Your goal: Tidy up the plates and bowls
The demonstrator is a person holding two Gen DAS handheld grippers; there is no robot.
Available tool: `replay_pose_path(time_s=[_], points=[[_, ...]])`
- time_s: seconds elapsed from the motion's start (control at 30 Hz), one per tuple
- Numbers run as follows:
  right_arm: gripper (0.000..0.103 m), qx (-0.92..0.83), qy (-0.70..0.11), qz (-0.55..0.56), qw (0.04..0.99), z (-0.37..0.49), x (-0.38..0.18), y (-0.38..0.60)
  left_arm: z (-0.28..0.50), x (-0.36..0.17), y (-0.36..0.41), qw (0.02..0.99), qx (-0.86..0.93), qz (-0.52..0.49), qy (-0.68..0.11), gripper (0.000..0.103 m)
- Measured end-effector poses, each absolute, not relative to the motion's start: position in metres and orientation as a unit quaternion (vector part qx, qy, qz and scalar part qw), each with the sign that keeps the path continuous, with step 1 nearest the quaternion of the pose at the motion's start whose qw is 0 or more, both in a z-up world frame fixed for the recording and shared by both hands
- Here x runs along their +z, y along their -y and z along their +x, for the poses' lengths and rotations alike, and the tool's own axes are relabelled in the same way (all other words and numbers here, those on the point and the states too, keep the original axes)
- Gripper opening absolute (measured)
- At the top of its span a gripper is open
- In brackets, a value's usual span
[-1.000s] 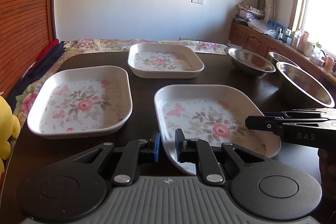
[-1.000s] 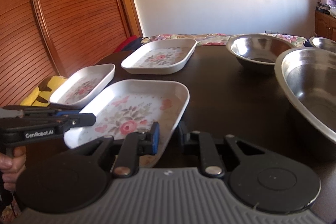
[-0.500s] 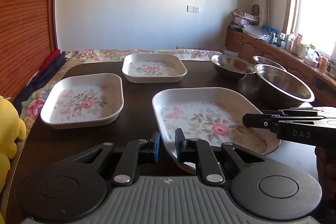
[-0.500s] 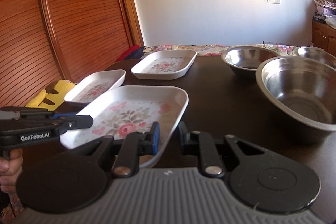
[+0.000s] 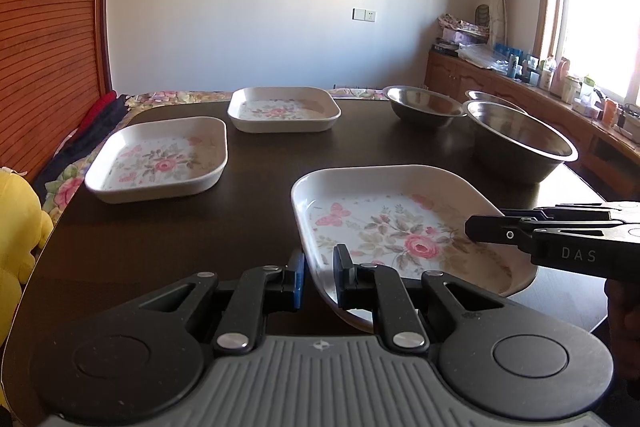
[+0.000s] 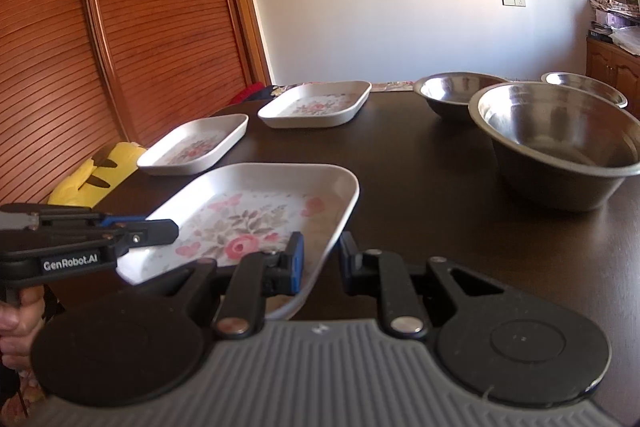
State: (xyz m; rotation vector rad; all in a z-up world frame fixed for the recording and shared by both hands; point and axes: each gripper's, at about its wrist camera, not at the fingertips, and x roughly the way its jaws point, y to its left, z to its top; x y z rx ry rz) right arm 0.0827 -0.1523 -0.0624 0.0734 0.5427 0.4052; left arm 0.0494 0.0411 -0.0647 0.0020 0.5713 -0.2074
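A white rectangular plate with a rose pattern [image 5: 400,227] [image 6: 248,215] is nearest to me on the dark table [image 5: 260,195]. My left gripper [image 5: 320,267] is shut on its left rim. My right gripper [image 6: 320,255] is shut on its right rim, one finger inside the plate and one outside. Each gripper shows in the other's view: the right gripper [image 5: 480,227] at the plate's right side, the left gripper [image 6: 168,227] at its left. Whether the plate rests on the table or hangs just above it I cannot tell.
Two more floral plates lie farther off, one at the left [image 5: 160,159] [image 6: 196,143] and one at the back [image 5: 282,109] [image 6: 316,103]. Three steel bowls [image 5: 520,143] [image 5: 424,105] [image 5: 492,95] stand at the right. A yellow plush toy [image 5: 16,227] sits off the table's left edge.
Both grippers have drawn back toward the near side of the table with the plate between them. The other plates and the bowls now look farther away. The grip is unchanged.
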Motion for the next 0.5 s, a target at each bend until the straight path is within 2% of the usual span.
replay_pose_path(time_s=[0.5], points=[[0.021, 0.195, -0.275, 0.037, 0.941, 0.076, -0.075, 0.149, 0.044, -0.079, -0.042, 0.951, -0.097, -0.002, -0.294, 0.016]])
